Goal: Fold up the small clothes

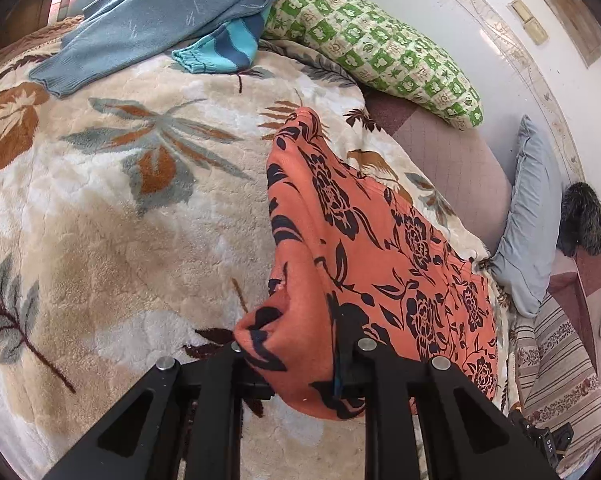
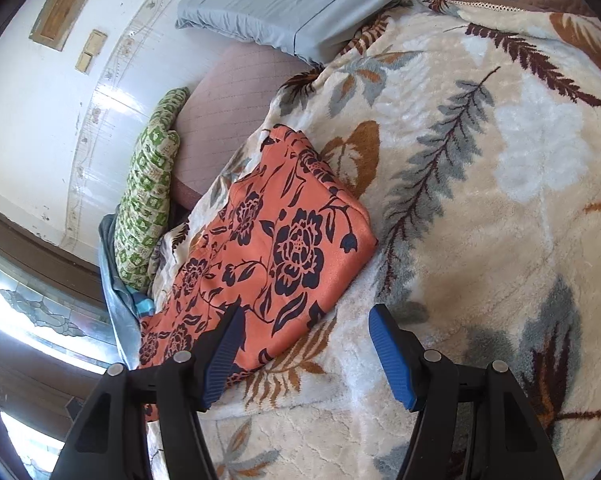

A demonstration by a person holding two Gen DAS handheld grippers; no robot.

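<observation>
Folding in progress on a leaf-patterned blanket (image 1: 112,240). Left gripper (image 1: 300,364) clenched on a bunched edge of the orange floral cloth (image 1: 364,248), raised off the blanket there, with the rest trailing away toward the bed's far side. Right gripper (image 2: 304,344) spread wide, grasping nothing, poised just above the cloth's near edge (image 2: 268,248), one blue pad (image 2: 224,356) over the fabric and the other over bare blanket. Seen from the right wrist, lying mostly flat, one squared corner pointing toward the blanket's middle.

Judged light and thoroughly limp: drapes and sags from the held point, folds wherever unsupported. Slight sheen, so possibly slick between pads. Not fragile. Plush pile beneath likely to drag on it when pulled.

Best taken at corners or along a hem, both layers pinched together, two holds kept well apart to keep the edge taut.

Blue sweater (image 1: 172,12) and green checked pillow (image 1: 380,48) lying beyond, apart from the work.
</observation>
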